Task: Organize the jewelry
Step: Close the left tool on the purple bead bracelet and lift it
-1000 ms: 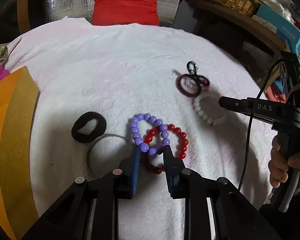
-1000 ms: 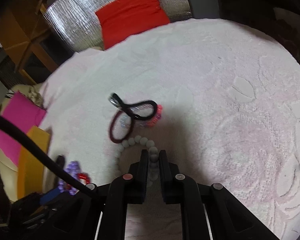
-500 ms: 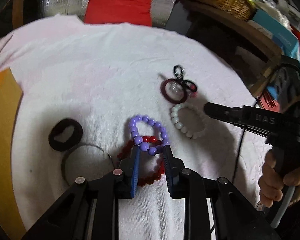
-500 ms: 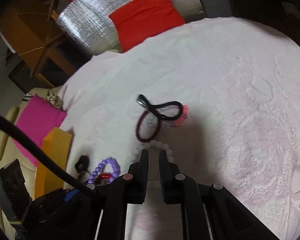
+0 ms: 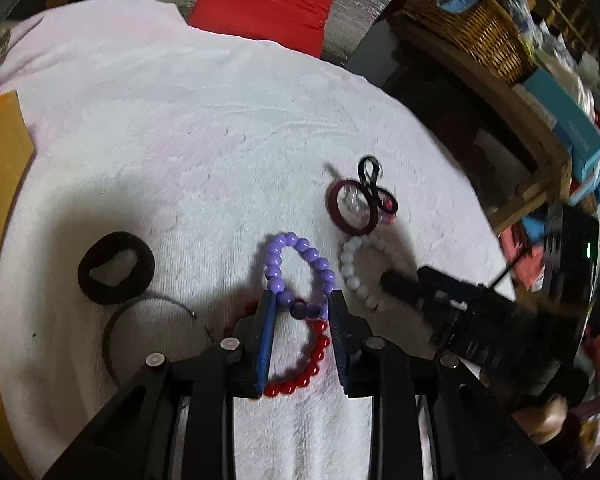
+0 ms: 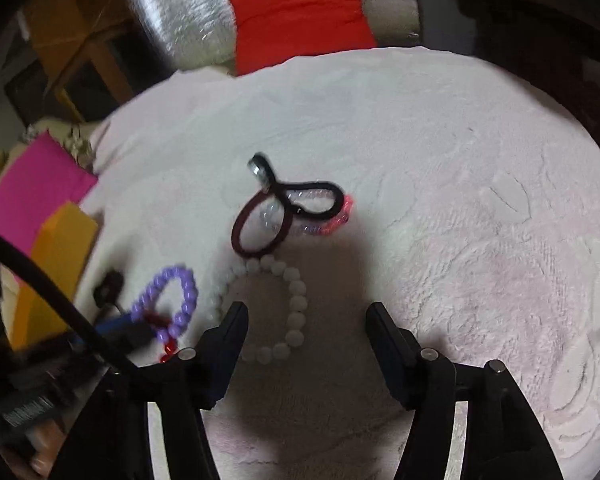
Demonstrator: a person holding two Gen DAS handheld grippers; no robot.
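Right gripper (image 6: 306, 314) opening; white bead bracelet (image 6: 296, 304) between jaws.

Black tongs (image 5: 300, 304) with blue pads (silver screws), black cable (image 6: 40, 276).

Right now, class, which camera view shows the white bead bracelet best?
The right wrist view: the white bead bracelet shows nearly its whole loop. In the left wrist view, the right gripper covers part of it.

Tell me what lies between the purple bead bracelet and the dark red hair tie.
Only bare white towel between the purple bead bracelet and the dark red hair tie; the left wrist view shows it.
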